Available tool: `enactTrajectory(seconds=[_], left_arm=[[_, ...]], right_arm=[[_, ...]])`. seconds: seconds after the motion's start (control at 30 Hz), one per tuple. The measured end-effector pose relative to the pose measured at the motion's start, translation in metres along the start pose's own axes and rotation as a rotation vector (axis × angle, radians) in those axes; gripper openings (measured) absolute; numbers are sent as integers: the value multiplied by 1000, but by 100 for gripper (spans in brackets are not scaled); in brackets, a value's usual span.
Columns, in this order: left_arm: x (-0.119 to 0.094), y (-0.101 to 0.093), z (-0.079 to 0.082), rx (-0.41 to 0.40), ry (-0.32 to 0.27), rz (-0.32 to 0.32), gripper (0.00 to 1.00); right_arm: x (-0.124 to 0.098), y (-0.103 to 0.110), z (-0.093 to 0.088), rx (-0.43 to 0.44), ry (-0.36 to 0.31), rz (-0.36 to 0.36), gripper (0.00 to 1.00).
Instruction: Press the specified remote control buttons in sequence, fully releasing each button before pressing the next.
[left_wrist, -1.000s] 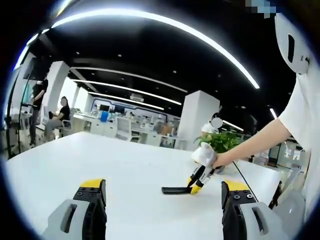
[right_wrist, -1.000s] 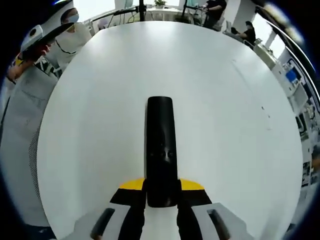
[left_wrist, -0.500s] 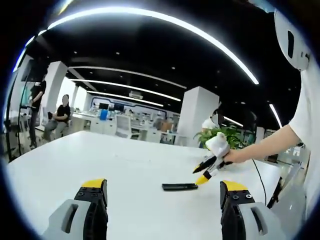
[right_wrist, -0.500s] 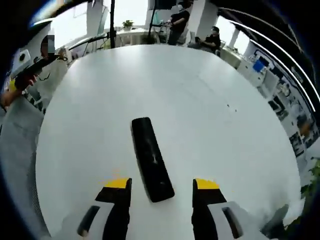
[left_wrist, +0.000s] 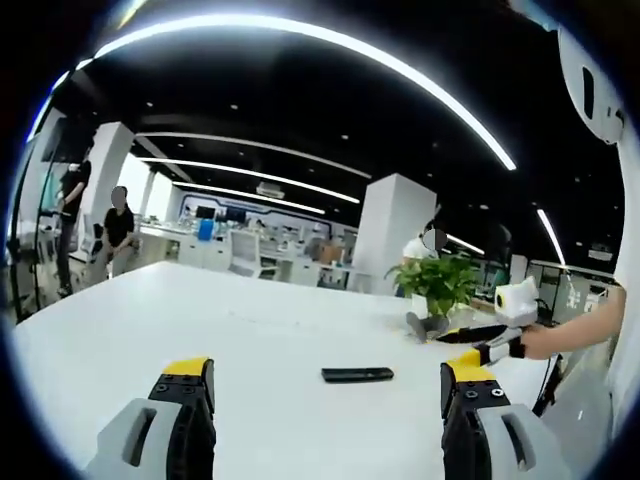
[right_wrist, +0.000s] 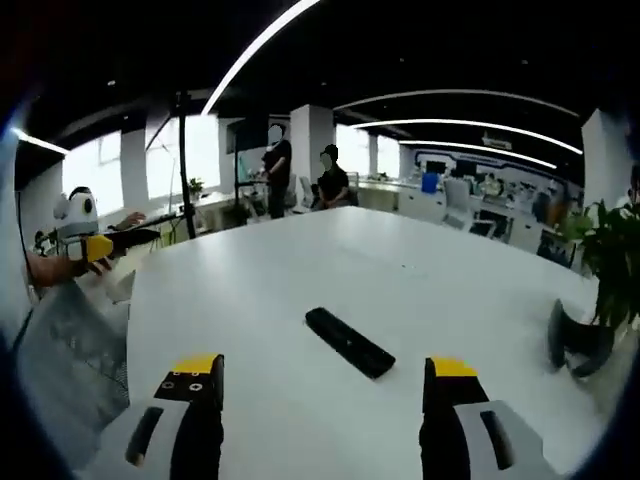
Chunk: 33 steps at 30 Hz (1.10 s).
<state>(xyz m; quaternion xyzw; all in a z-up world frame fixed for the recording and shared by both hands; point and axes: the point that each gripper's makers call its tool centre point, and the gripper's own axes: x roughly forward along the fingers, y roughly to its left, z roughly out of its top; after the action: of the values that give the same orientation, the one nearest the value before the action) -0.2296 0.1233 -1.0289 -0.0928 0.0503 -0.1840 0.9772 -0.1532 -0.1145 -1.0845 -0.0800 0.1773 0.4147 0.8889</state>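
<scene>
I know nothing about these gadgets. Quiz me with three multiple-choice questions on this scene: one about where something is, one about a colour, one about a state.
1. Where is the remote?
A. flat on the table
B. held in a gripper
C. in the plant pot

2. What colour are the jaw tips of the right gripper?
A. red
B. yellow
C. blue

3. How do the jaws of the left gripper stand?
A. shut on the remote
B. shut on nothing
C. open

Answers:
1. A, it lies alone on the white top, nothing touching it.
2. B, both tips show yellow caps.
3. C, a wide gap separates them, with the remote beyond.
</scene>
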Motion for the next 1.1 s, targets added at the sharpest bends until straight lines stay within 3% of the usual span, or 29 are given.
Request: enactTrajectory(seconds=[0.17,0.3,0.33,0.43,0.5,0.57,0.73,0.8,0.87,0.97,1.1], left_arm=[[1,-2,-1,8,5,-8,98],[1,-4,-2,17,12,-15,98],[1,-5,-3,18,13,-18,98],[1,-6,-3,21,17,-22,98],[1,-6,-3,25,16,-22,98],[1,-4,-4,29,18,-18,97],[1,-4,-4,19,13,-20,97],[2,-3,-7,9,24,-19,97],[3,-3,-11,4,42,-16,97],[3,-4,-13,7,55,-26,95],[3,-6,-10,2,39,-36,96]], right_arm=[[-31,19,-7,59,-48,-75,94],[-56,20,1,131,-134,-154,99],[-56,22,5,146,-102,-125,99],[-70,21,11,233,-123,-212,99],[-78,23,12,196,-160,-232,99],[-89,16,1,156,-135,-291,99],[-92,7,-10,214,-141,-326,99],[-91,10,-16,188,-89,-309,96],[-93,12,-15,164,-88,-303,92],[-100,10,3,119,-177,-331,91],[-102,5,-6,133,-160,-349,91]])
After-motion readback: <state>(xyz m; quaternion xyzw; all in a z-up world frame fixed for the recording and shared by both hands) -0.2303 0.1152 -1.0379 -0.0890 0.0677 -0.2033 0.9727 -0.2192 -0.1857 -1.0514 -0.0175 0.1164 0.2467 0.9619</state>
